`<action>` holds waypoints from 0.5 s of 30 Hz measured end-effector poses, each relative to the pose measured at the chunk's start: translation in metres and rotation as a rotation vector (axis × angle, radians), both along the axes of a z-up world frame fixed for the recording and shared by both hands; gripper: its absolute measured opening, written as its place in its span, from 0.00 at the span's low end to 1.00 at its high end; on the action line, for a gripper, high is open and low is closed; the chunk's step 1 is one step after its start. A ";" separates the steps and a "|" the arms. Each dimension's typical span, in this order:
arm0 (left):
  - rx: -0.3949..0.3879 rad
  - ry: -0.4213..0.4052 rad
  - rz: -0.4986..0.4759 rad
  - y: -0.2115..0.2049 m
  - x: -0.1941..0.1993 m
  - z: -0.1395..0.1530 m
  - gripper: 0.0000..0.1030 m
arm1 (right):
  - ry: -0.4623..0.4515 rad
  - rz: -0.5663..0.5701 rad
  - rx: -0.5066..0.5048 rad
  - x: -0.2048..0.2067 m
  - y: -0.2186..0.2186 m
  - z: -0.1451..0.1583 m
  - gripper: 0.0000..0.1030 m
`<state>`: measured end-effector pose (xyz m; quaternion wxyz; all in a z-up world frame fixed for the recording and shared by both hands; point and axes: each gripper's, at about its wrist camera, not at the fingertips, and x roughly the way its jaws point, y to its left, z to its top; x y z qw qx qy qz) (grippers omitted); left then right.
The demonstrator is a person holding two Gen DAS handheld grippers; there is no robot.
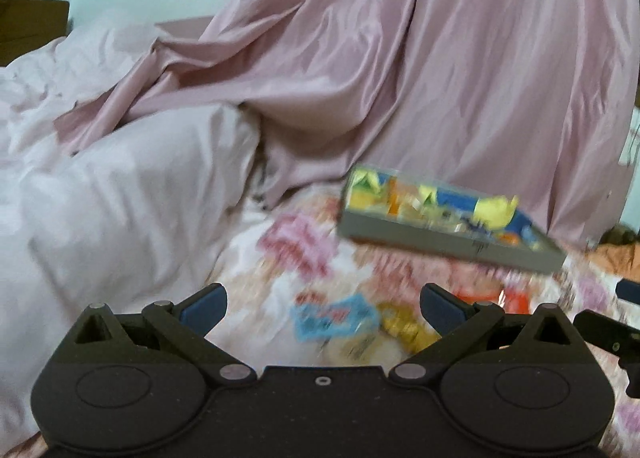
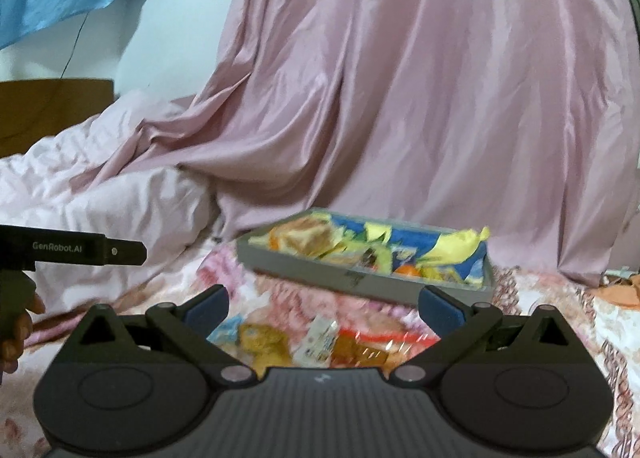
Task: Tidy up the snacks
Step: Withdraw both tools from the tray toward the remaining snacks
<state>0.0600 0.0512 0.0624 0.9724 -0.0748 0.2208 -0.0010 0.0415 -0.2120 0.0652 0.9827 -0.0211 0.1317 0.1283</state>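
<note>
Two grippers, left gripper [image 1: 323, 308] and right gripper [image 2: 323, 308], jaws apart, grey tray [image 2: 360, 282] of snacks [image 2: 400, 244]

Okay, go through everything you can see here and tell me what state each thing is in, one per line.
Left tool: open, empty.
Right tool: open, empty.
Shallow grey cardboard box: open-topped, filled with snack packets, resting on the floral bedspread.
Loose snack packets: scattered on the bedspread, outside the box.
Pink satin curtain: hanging, bunched at the bottom.

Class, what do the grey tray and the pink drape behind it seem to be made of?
Tray: probably cardboard, matte grey, with flat thin walls and sharp edges; blur leaves it open. Drape: satin-like fabric, going by its glossy sheen and soft folds.
</note>
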 end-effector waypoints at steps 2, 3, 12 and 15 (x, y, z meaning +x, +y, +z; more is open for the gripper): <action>0.002 0.033 0.011 0.005 -0.006 -0.008 0.99 | 0.026 0.016 -0.015 -0.004 0.006 -0.006 1.00; -0.001 0.047 0.015 0.007 -0.007 -0.012 0.99 | 0.042 0.020 -0.023 -0.005 0.009 -0.010 1.00; 0.016 0.123 0.009 0.010 -0.001 -0.040 0.99 | 0.224 -0.021 -0.042 -0.005 0.024 -0.045 1.00; 0.032 0.138 -0.005 0.008 0.001 -0.049 0.99 | 0.258 -0.037 -0.063 0.000 0.026 -0.051 1.00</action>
